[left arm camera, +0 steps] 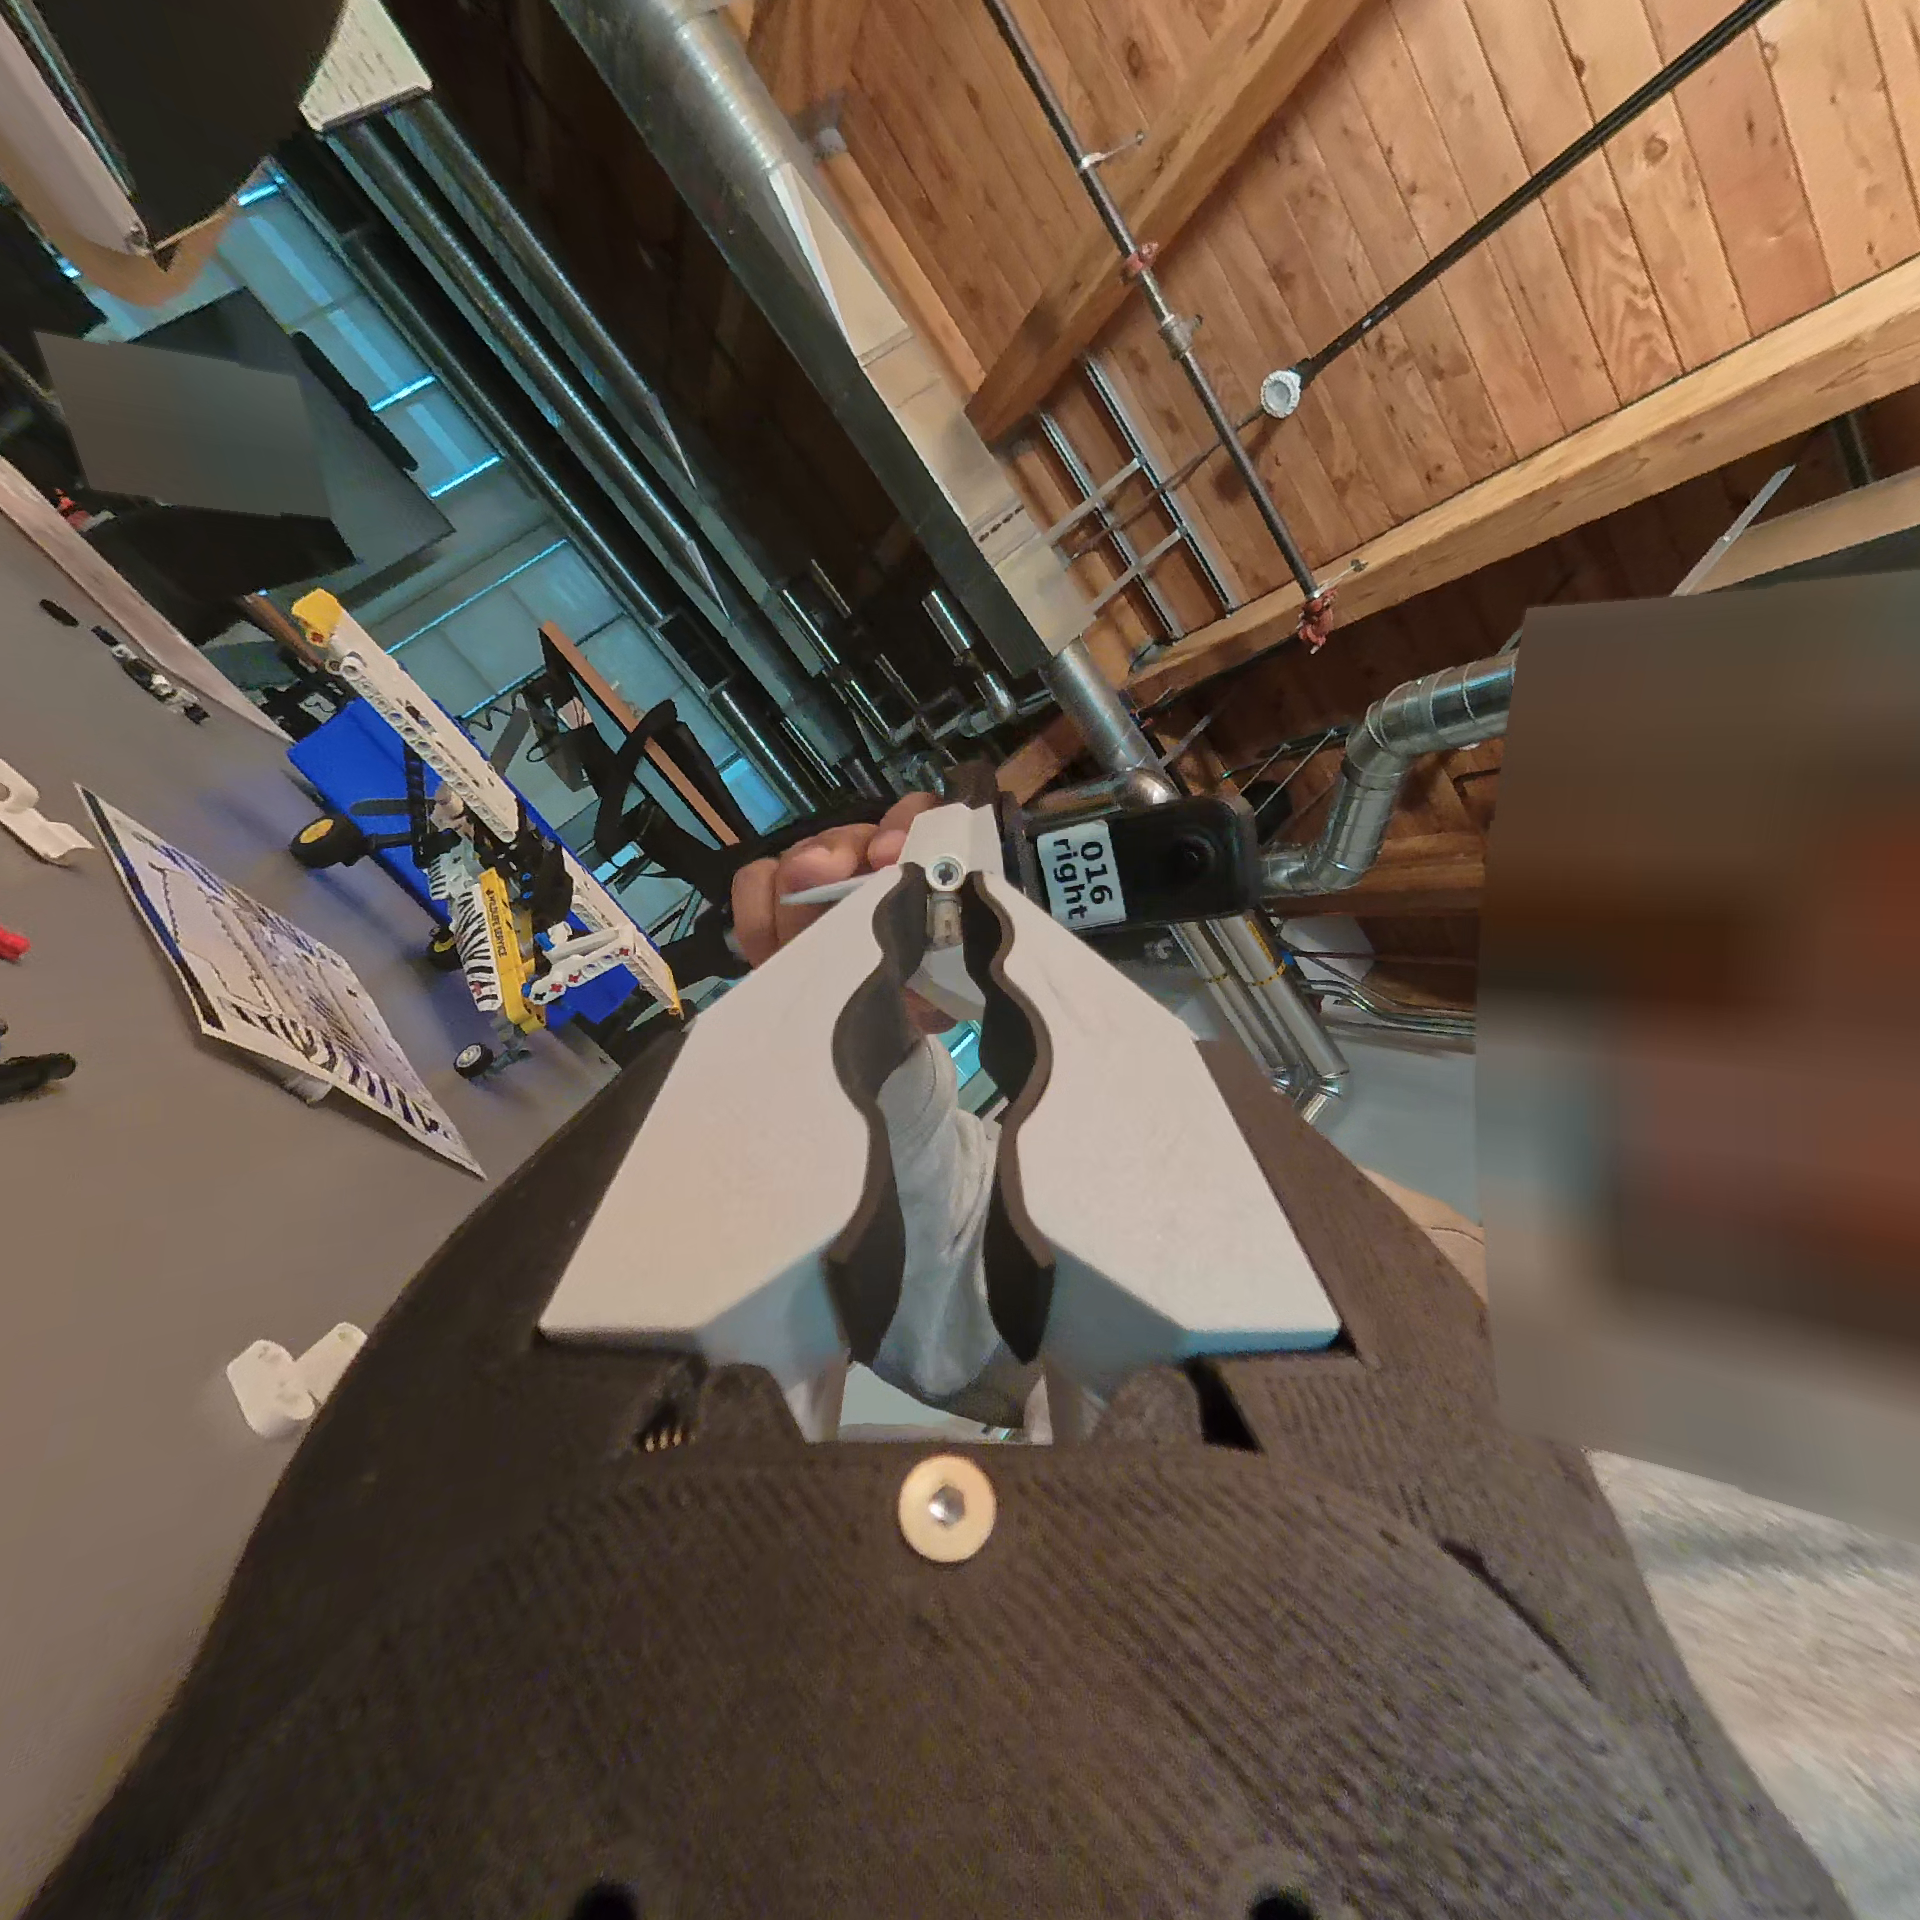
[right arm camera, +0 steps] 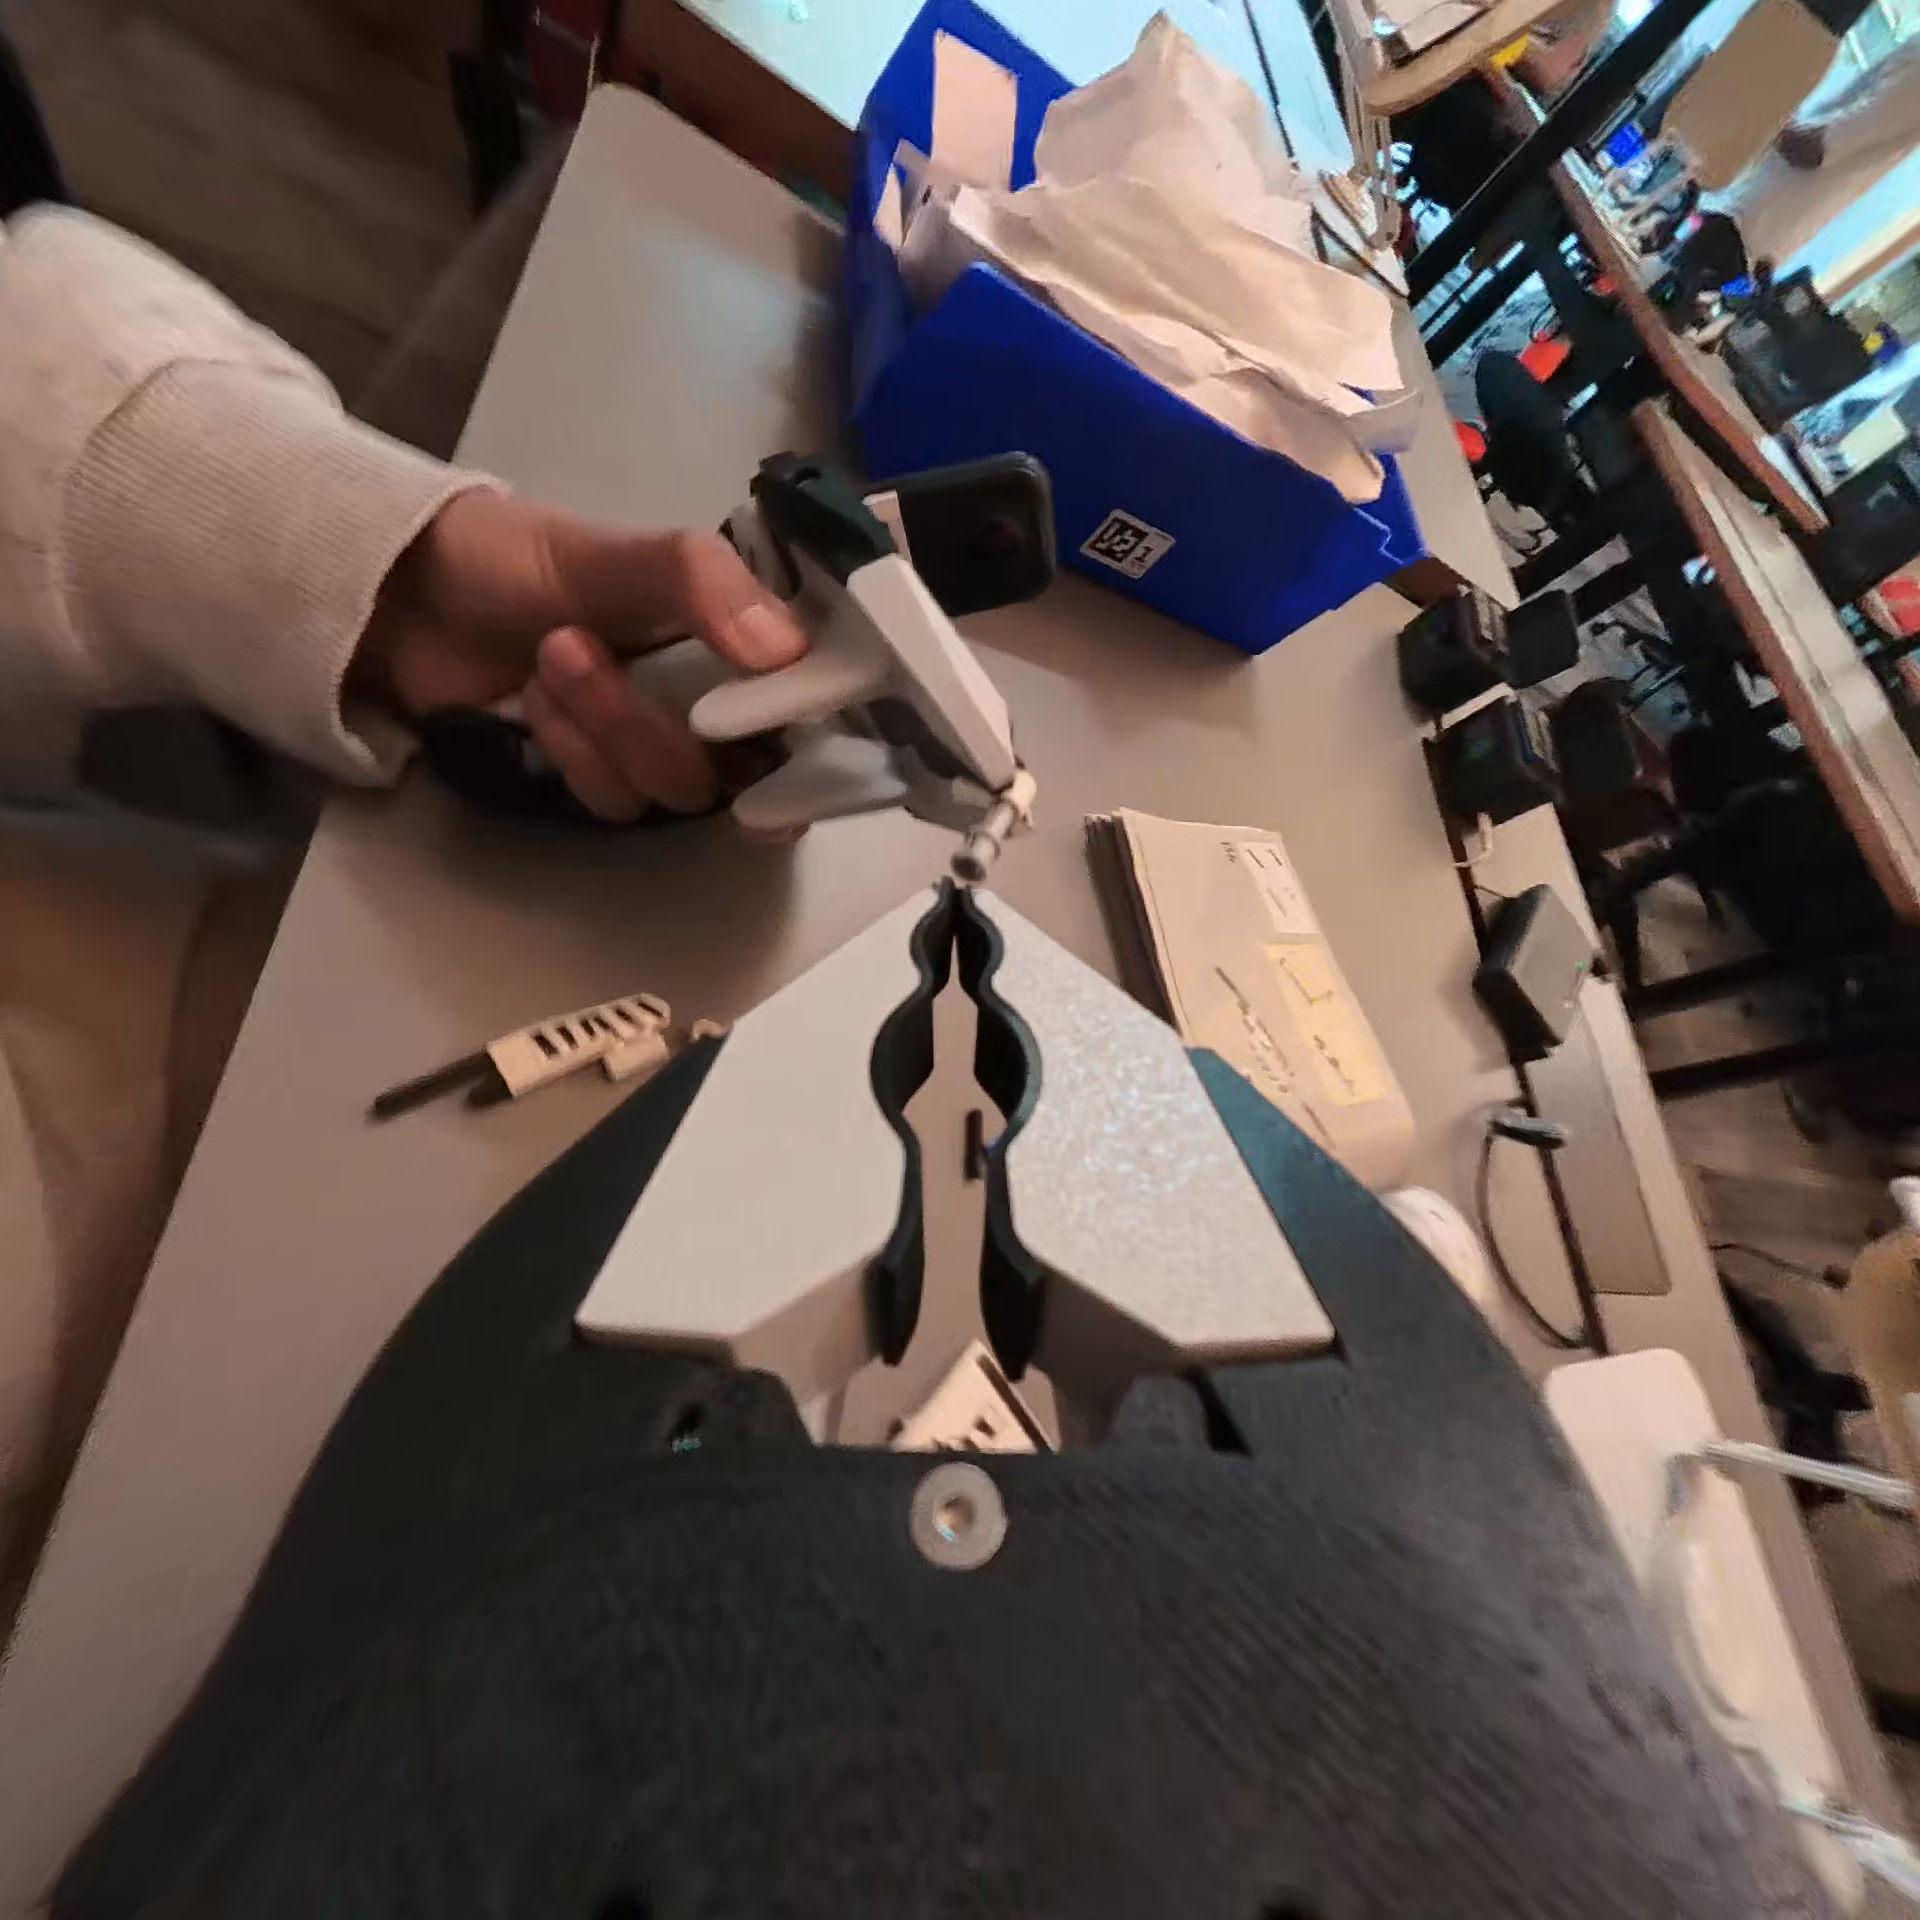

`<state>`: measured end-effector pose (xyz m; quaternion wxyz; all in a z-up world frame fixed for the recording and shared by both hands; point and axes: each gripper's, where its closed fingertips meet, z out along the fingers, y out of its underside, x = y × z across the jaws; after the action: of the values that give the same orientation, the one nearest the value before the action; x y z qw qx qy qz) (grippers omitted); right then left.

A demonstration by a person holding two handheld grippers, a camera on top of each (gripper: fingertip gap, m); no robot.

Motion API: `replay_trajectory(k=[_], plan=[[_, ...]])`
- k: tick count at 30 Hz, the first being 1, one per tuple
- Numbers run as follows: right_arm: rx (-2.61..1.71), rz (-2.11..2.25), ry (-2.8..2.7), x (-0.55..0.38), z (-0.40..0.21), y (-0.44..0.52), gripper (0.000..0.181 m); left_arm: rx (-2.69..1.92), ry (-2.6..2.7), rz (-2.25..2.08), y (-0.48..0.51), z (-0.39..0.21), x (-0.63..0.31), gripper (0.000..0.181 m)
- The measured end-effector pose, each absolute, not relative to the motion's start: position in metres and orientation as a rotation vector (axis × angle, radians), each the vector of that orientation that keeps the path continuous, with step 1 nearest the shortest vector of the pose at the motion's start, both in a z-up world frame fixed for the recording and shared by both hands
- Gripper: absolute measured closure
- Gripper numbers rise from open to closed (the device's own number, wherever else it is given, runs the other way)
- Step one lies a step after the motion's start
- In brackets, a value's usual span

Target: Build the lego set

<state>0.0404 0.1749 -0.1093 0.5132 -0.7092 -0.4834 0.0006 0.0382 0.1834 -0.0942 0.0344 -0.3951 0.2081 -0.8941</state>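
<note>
My left gripper [left arm camera: 943,891] is lifted off the table and shut on a small grey lego pin piece [left arm camera: 943,920]. In the right wrist view a hand [right arm camera: 582,644] holds this gripper [right arm camera: 1013,795], and the pin piece [right arm camera: 979,840] sticks out of its tip. My right gripper [right arm camera: 950,891] is shut, tip to tip with the free end of the pin; I cannot tell whether it grips it. It also shows in the left wrist view [left arm camera: 940,836]. A part-built white and yellow lego model [left arm camera: 499,862] stands on the table [left arm camera: 156,1195].
An open instruction booklet [left arm camera: 281,977] lies beside the model. A blue bin [right arm camera: 1091,436] holds crumpled white paper. A white beam piece with a black axle [right arm camera: 582,1044] and a stack of booklets [right arm camera: 1226,956] lie on the table. Black devices [right arm camera: 1496,707] sit at the right edge. Left and right tips are no more than a few centimetres apart.
</note>
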Motion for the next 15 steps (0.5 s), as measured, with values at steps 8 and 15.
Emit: replay_trajectory(k=[8,15], plan=[[-1.659,-0.069,-1.000,0.042,-0.095,0.180,0.166,-1.206,0.581,-2.736,0.190,-0.094,0.036,0.175],[-1.592,-0.114,-0.964,0.034,-0.094,0.180,0.176,-1.195,0.593,-2.748,0.188,-0.093,0.035,0.175]])
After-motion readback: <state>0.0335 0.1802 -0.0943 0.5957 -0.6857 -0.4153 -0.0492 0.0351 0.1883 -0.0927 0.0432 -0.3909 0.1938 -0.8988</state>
